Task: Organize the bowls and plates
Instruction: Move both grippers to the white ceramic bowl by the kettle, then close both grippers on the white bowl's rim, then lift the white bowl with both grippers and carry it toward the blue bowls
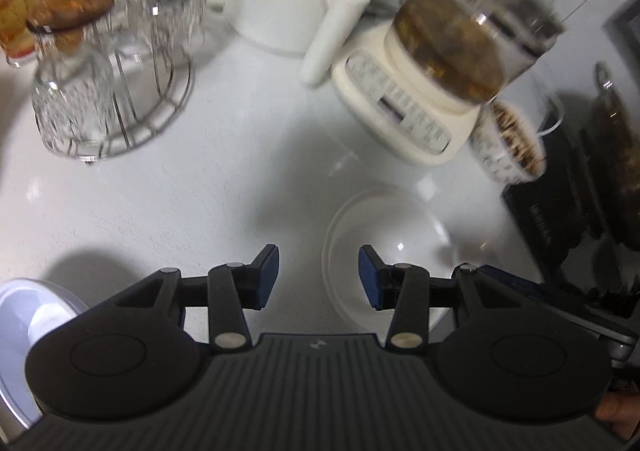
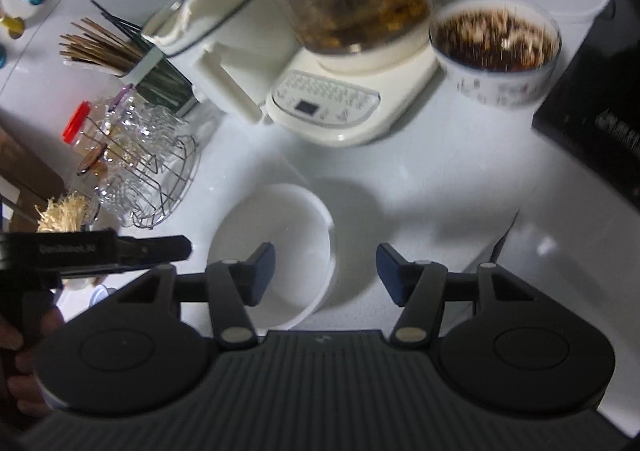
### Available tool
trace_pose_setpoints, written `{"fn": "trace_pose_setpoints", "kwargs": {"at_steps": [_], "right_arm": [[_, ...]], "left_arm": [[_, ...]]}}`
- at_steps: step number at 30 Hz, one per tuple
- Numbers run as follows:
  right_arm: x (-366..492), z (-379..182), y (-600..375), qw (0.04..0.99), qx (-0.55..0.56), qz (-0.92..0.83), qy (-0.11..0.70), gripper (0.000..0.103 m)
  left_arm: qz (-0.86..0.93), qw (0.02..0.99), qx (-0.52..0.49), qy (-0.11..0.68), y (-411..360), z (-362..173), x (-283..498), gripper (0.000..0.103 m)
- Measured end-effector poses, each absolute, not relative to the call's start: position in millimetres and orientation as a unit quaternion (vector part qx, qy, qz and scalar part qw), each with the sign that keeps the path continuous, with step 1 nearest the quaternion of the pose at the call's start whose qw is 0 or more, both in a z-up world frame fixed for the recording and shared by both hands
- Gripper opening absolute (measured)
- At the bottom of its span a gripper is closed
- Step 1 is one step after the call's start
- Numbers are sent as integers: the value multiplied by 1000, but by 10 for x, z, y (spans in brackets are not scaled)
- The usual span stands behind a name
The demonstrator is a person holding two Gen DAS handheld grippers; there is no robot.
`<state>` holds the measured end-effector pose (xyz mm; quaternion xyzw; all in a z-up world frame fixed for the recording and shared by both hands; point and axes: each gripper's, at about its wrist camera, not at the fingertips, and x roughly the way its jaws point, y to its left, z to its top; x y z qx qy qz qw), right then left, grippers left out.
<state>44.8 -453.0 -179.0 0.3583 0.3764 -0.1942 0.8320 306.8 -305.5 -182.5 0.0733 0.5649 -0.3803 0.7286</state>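
Above white bowl (image 2: pixel 276 251), empty parted tongs (image 2: pixel 325 274)

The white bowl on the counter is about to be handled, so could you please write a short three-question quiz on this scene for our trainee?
1. True or false: the left claw is clamped on the white bowl.
2. What stands directly beside the cream kettle base, to its right in the right wrist view?
A. a patterned bowl of dark food
B. a red mug
C. a cutting board
3. Fill in: the clear glasses hang upside down on a wire ____.

Key
1. False: both the left claw and the right claw stand open, with nothing between the fingers.
2. A, the patterned bowl.
3. rack
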Motion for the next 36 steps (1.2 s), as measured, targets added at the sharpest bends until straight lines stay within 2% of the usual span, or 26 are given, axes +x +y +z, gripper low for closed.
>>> {"fn": "trace_pose_setpoints", "kwargs": {"at_steps": [3, 7, 9, 10, 12, 17, 20, 24, 36], "right_arm": [[486, -1904, -4543, 826, 370, -188, 382, 59], [521, -1991, -4562, 822, 380, -186, 382, 52], [528, -2021, -4590, 820, 385, -187, 380, 46], [535, -2029, -4598, 820, 383, -188, 381, 39], [558, -2044, -4611, 821, 380, -188, 383, 35], [593, -2074, -4621, 822, 374, -185, 389, 16], [615, -2070, -4601, 823, 373, -174, 391, 11], [647, -2056, -4547, 826, 366, -165, 395, 9], [603, -1924, -4486, 828, 372, -164, 386, 9]], "left_arm": [[-379, 719, 70, 578, -3145, -1938, 3083, 50], [-375, 713, 58, 589, -3224, -2054, 3106, 49], [-374, 708, 60, 596, -3248, -2108, 3098, 48], [-371, 707, 63, 598, -3260, -2134, 3090, 47], [-367, 704, 68, 603, -3281, -2179, 3077, 39], [-363, 704, 82, 605, -3323, -2244, 3044, 25], [-363, 704, 81, 605, -3322, -2258, 3039, 16], [-363, 706, 87, 602, -3307, -2242, 3021, 9], [-381, 709, 92, 586, -3177, -2041, 2953, 9]]}}
